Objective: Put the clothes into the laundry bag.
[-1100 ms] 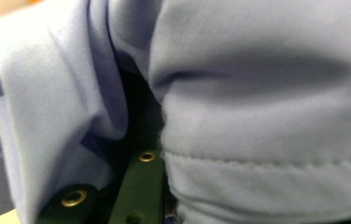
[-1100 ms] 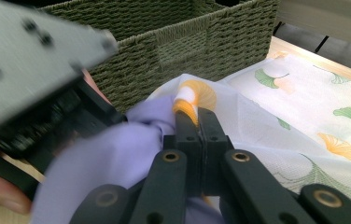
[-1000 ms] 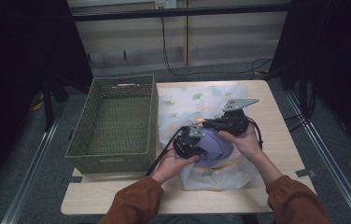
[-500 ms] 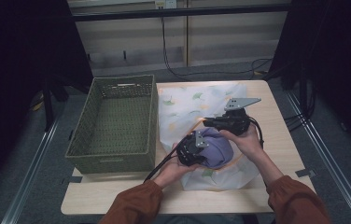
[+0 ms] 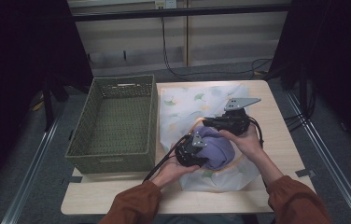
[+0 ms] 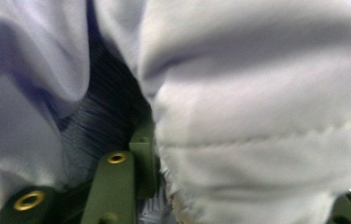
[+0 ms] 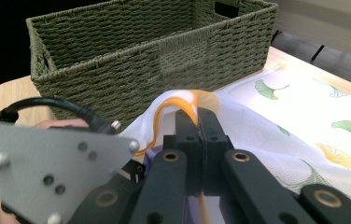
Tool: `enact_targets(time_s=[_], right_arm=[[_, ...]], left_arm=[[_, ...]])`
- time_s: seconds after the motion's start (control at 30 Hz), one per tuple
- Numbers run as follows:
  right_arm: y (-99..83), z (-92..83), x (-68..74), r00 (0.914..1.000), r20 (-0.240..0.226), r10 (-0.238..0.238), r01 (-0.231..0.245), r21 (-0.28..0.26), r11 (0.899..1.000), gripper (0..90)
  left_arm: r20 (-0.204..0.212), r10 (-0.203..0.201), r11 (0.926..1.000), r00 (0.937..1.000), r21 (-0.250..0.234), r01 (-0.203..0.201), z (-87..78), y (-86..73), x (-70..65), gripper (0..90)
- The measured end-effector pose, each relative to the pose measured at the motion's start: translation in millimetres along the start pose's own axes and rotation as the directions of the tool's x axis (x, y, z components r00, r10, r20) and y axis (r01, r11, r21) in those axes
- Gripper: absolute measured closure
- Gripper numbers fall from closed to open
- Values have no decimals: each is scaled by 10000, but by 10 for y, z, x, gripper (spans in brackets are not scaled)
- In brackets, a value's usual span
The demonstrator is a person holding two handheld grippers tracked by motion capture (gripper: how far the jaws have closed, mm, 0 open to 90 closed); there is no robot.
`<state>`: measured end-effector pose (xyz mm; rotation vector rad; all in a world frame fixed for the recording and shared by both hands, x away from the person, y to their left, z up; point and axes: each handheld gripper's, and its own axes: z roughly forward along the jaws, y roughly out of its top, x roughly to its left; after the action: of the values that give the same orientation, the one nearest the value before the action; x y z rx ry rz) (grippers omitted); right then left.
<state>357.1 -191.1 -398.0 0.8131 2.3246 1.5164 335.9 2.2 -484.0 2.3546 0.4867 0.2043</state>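
My left tool [image 5: 200,150] is pressing into the one bundled lilac fabric garment [image 5: 216,148], which is sitting on the white ginkgo-printed cloth [image 5: 190,105] on the pale wooden bench [image 5: 276,114]. Its jaws have just been opening and are standing apart, with folds bulging between them; in the left gripper view the fabric is blurring and hiding the tips. My right tool [image 7: 197,122] is staying clamped on the cloth's orange-trimmed edge, jaws together. I am counting one woven green rectangular basket [image 5: 117,123], two tools and two cloths; my hands are hiding part of the garment
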Motion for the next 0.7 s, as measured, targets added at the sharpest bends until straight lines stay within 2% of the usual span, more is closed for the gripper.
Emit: enact_targets(time_s=[0.03, 0.07, 0.1, 0.13, 0.2, 0.23, 0.27, 0.3, 0.37, 0.5, 0.63, 0.7], right_arm=[[-2, 0, -4, 10000, -6, 1, -1, -4, 10000, 897], [-2, -2, -7, 10000, 18, 15, -15, 8, 10000, 897], [-4, -4, -10, 10000, 34, 33, -33, 15, 10000, 896], [-7, -4, -16, 10000, 20, 22, -22, 8, 10000, 896], [-14, -5, -21, 10000, 23, 47, -47, 45, 10000, 897], [-18, -5, -21, 10000, 45, 51, -52, 99, 9999, 897], [-21, -3, -22, 10000, 44, 56, -56, 104, 9999, 896], [-23, -1, -22, 10000, 46, 57, -58, 117, 9999, 897], [-27, 4, -21, 10000, 34, 53, -54, 133, 9999, 897], [-34, 10, -22, 10000, 8, 76, -76, 173, 9998, 897], [-40, 19, -26, 10000, -16, 38, -37, 217, 9998, 896], [-43, 20, -23, 10000, 0, 63, -63, 264, 9996, 897]], left_arm=[[11, 215, 9992, 9998, 351, -215, -41, 11, 24, 512], [126, 63, 9999, 9999, 89, -65, -49, 2, 31, 479], [93, 47, 9998, 9999, 217, -49, -84, 7, 36, 453], [5, -124, 9999, 9999, -54, 124, -95, 4, 24, 409], [204, -188, 9995, 9996, -249, 193, -160, 3, 27, 326], [132, -362, 9986, 9993, -392, 367, -190, 5, 5, 306], [245, -351, 9975, 9991, -597, 365, -226, 3, 1, 290], [254, -128, 9988, 9996, -460, 140, -279, 6, 8, 274], [329, -212, 9965, 9992, -801, 238, -342, 7, -13, 242], [238, -93, 9945, 9997, -1036, 118, -480, 0, -45, 230], [426, -57, 9892, 9991, -1460, 119, -574, 8, -58, 244], [374, 92, 9894, 9993, -1454, -37, -616, 18, -41, 252]])
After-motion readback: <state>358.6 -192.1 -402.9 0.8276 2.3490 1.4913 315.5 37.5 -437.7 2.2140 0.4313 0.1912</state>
